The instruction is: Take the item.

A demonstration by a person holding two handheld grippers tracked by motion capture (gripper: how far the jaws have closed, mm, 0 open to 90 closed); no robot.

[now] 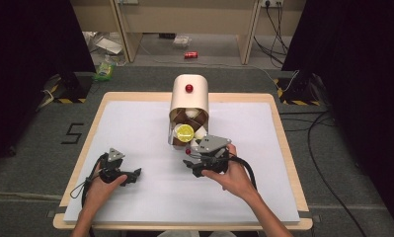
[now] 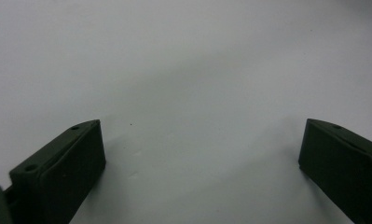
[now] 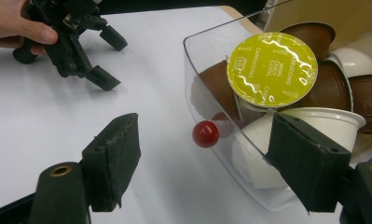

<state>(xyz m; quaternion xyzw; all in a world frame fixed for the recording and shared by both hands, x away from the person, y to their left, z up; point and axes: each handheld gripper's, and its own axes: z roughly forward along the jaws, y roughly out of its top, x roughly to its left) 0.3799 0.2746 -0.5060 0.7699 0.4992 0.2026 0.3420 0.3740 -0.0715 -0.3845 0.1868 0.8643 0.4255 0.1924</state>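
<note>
While both hands rest on the sheet, the scene reads:

Table (image 1: 283, 148): light wood, covered by a white sheet (image 1: 135, 128) that leaves the wooden rim bare along the far and right edges.

Dispenser (image 1: 189, 101): cream, round-topped, with a red knob on top, standing near the middle of the far edge, its open front towards the person.

Drawer (image 3: 207, 112): clear plastic, at the dispenser's near foot, with a small red knob (image 3: 205, 133) on its front wall.

Pods (image 3: 335, 74): brown and white cups piled in the drawer; one with a yellow-green foil lid (image 3: 271, 69) lies on top, tilted towards the front.

Right gripper (image 3: 207, 154): in the right hand (image 1: 234, 177), just at the drawer front, near the table's middle. Jaws are partly apart and astride the drawer's front corner and red knob; one jaw overlaps the clear wall, but I cannot tell whether the pads press on anything.

Left gripper (image 2: 200, 154): in the left hand (image 1: 103, 185), near the near-left corner, well apart from the drawer. Jaws are spread wide over bare sheet, nothing between them.
</note>
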